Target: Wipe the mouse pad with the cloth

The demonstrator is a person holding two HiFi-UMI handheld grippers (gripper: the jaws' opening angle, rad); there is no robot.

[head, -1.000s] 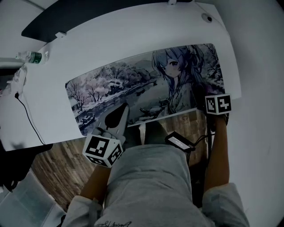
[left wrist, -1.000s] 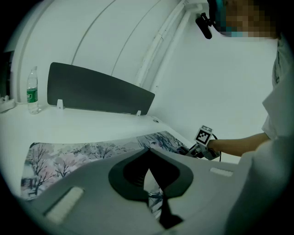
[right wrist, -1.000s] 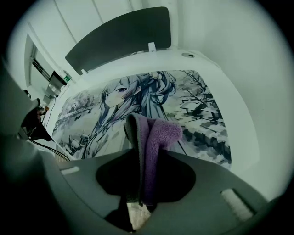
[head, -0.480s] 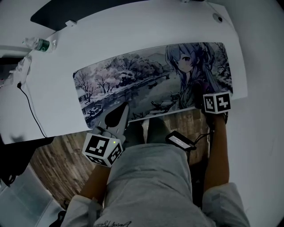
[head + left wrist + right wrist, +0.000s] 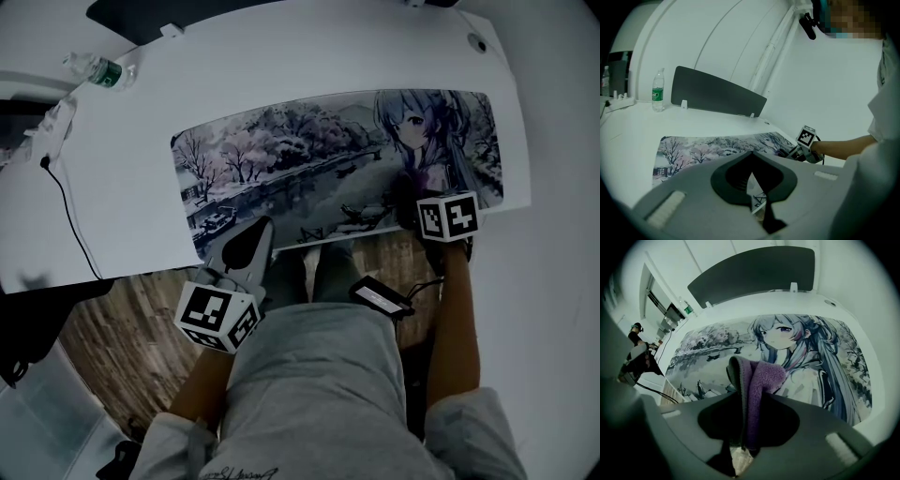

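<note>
Two tongs work here: the right gripper [image 5: 749, 397] pinches a soft, light purple cloth [image 5: 761, 376] by its fold at the mouse pad's [image 5: 309, 159] 5 o'clock edge, while the left gripper [image 5: 255, 234] rests closed, seemingly empty, at 7 o'clock.

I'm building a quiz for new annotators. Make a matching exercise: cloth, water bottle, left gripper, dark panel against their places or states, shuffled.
1. cloth
2. water bottle
3. left gripper
4. dark panel

A. upright along the desk's far edge
B. jaws together, empty, by the mouse pad's near edge
C. clamped in the right gripper
D. at the desk's far left

Pairs: 1-C, 2-D, 3-B, 4-A
</note>
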